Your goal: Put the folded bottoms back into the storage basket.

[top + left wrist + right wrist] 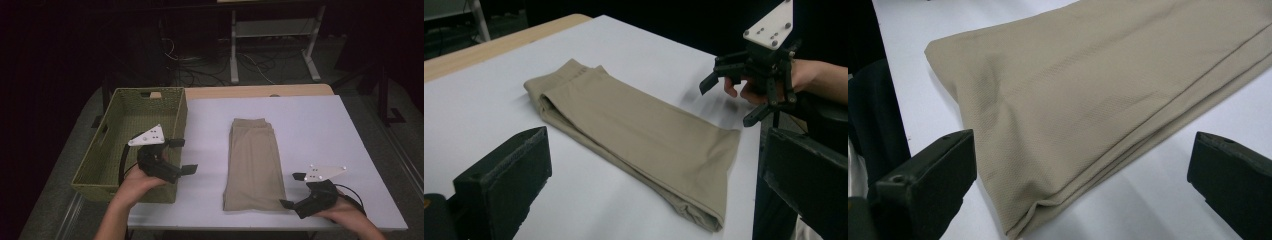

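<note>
The right gripper (294, 190), a black two-jaw tool with a grey three-cornered plate on top, sits at the lower right of the high view with its jaws spread wide and nothing between them, aimed at the near right corner of the cloth. The left gripper (182, 156), of the same make, hangs at the lower left centre of that view, over the near right corner of the basket, jaws likewise spread and empty.

By size: the white rectangular table top (320, 130) fills the middle of the high view. The green woven rectangular basket (172, 115) stands on its left side, empty as far as the view shows. The folded beige cloth garment (254, 162), likely trousers, lies flat as a long strip at the centre of the table, well apart from the basket.

My reading is that the step in hand is the approach to the garment, before any grasp. The next move probably calls for the right jaws to slide under and over the near folded edge (1048, 200), with the left gripper crossing to the strip's other edge so the folds stay together.
</note>
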